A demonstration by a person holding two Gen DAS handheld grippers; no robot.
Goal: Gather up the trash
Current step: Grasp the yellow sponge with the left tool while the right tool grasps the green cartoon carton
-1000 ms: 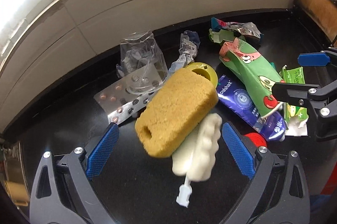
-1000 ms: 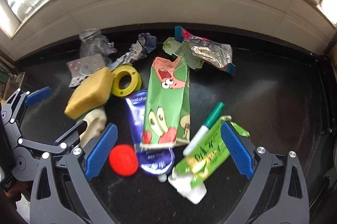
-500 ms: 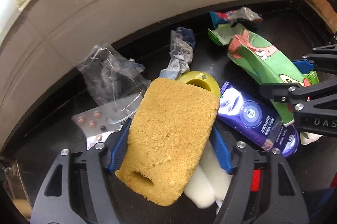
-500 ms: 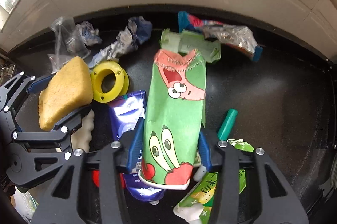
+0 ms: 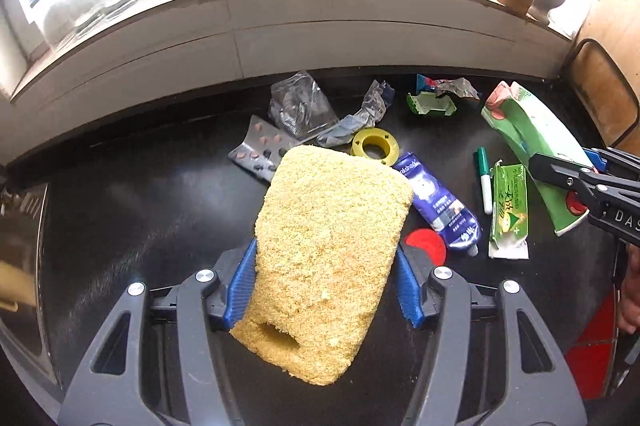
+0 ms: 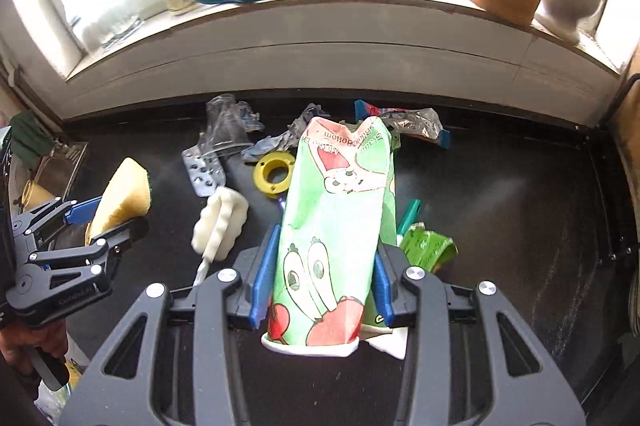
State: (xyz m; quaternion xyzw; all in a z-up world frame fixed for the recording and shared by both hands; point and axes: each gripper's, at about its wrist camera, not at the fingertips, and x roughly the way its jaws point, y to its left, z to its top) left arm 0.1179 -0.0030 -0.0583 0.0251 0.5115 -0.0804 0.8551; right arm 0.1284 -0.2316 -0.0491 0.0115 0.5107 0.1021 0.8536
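Observation:
My left gripper (image 5: 324, 282) has its blue pads pressed on both sides of a yellow sponge (image 5: 328, 258), with the jaws still closing, and holds it above the black counter (image 5: 152, 209). My right gripper (image 6: 323, 282) grips a flattened green cartoon carton (image 6: 340, 209) in the same way, jaws still closing, and the carton is raised. On the counter lie a white foam brush (image 6: 220, 222), a yellow ring (image 5: 374, 145), a blue tube (image 5: 436, 201), a blister pack (image 5: 260, 149), a green marker (image 5: 484, 177), a green sachet (image 5: 510, 209), a red cap (image 5: 426, 244) and crumpled wrappers (image 5: 444, 89).
A window sill (image 6: 320, 5) behind the counter carries a bottle, a teal tool, a jar and a wooden holder. A metal sink (image 5: 20, 226) lies at the counter's left end. A hand (image 6: 28, 346) holds the left gripper's handle. A wooden panel stands at the far right.
Both grippers went from wide open to closed, the left on the sponge and the right on the carton, and both rose. The white foam brush stayed on the counter.

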